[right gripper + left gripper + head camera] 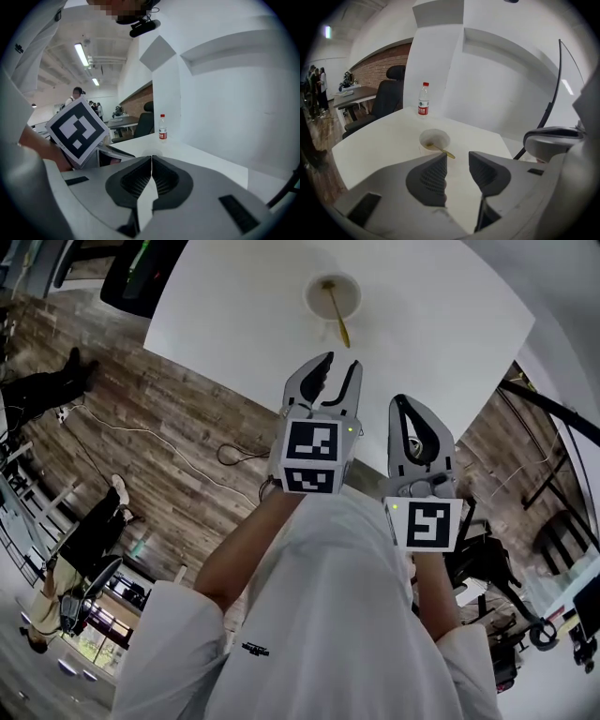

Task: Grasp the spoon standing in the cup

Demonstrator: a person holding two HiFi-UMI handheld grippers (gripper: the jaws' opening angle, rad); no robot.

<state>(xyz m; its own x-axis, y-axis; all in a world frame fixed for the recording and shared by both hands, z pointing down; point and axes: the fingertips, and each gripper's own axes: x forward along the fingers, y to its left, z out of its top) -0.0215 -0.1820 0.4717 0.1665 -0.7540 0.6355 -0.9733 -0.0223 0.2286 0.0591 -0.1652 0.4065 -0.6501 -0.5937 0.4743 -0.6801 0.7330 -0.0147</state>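
- two left gripper (341, 361) jaws were spread, aimed at the spoon (440, 150) in the cup (434, 140) for a pinch.
- right gripper (151, 159) jaws pressed together, idle.

Bare table (375, 150) lies open before the cup (434, 140); a bottle (423, 99) stands well behind it, beside the wall (497, 93).

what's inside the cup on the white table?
One yellowish spoon, leaning on the rim of the cup with its handle poking out. Whether the cup holds any liquid cannot be told.
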